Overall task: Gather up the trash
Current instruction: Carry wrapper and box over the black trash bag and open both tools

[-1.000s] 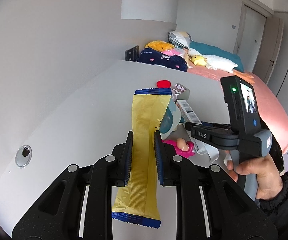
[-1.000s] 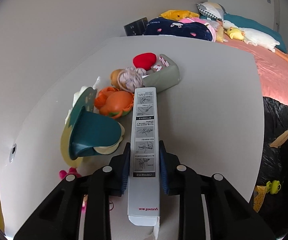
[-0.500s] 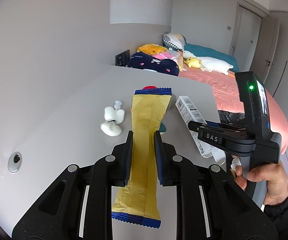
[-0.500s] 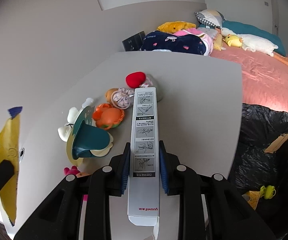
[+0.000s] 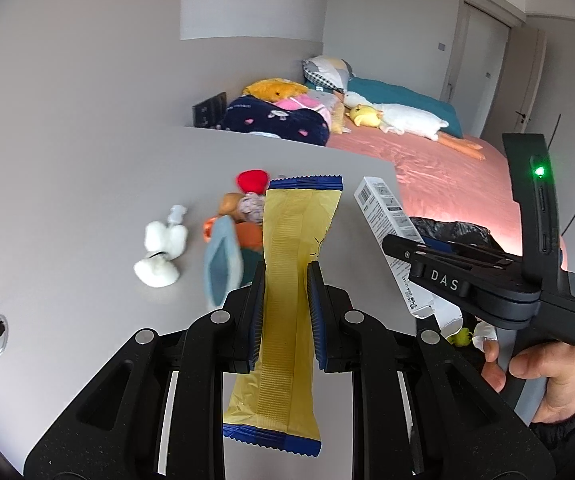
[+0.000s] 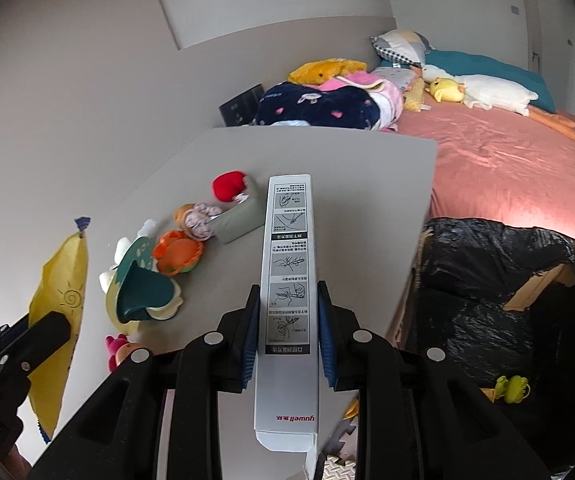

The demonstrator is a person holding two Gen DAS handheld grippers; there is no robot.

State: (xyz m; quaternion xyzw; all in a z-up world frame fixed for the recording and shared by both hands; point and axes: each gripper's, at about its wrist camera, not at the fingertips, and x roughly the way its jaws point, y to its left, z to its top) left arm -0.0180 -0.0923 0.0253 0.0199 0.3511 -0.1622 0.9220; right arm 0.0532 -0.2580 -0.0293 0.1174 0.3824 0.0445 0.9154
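Left gripper (image 5: 285, 312) clamping crinkly yellow foil wrapper with blue serrated ends (image 5: 287, 280); right gripper (image 6: 287, 322) clamping long, flat grey cardboard box (image 6: 287, 280).

A grey table (image 6: 359, 184) is carrying a cluster of small things toward its left side: a red plush heart (image 6: 228, 186) is lying farthest back, touching a grey-green pouch (image 6: 243, 220); just in front, a pale bundle (image 6: 198, 218) and an orange toy (image 6: 177, 255) are sitting together, with a teal cup-shaped toy (image 6: 143, 290) lying tipped beside them. A white plush (image 5: 161, 248) is lying apart, nearer the wall. Beyond the table, a pink-sheeted bed (image 6: 499, 168) is holding plush toys and pillows.
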